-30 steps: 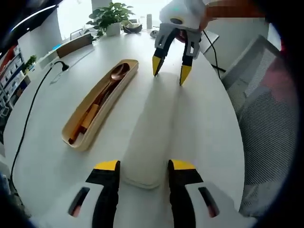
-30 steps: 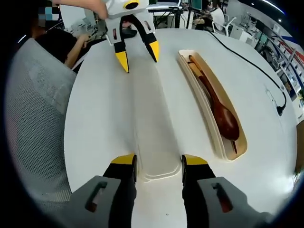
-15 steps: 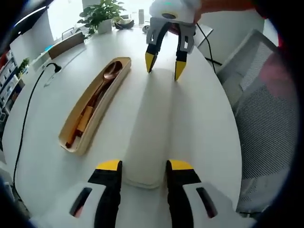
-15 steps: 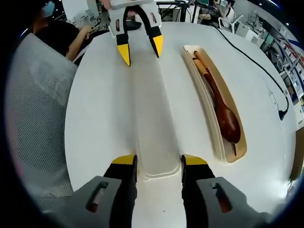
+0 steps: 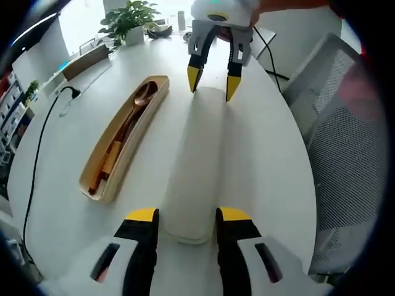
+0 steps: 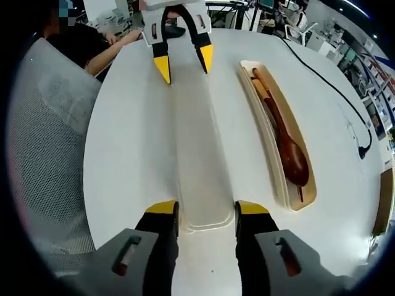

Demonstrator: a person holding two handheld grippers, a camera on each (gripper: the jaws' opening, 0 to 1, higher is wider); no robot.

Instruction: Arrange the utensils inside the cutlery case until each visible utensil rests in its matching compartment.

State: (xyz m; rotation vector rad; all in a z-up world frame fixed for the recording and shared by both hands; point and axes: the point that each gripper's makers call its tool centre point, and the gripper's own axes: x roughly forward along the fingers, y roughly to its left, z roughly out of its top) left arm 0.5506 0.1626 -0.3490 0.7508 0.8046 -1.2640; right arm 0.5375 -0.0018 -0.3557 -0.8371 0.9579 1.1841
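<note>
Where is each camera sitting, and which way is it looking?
Left gripper view: rides on the left tool, looking along the white lid toward the right tool at the far end; its own two jaws show.
Right gripper view: rides on the right tool, looking back along the lid at the left tool; a hand shows above.
Both share: the lid, the case with a spoon, the table.

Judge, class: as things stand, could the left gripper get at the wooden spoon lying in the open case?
Probably yes. The wooden spoon lies uncovered in the open case, nothing over it. But the left gripper straddles one end of the white lid, so it would first have to leave that.
</note>
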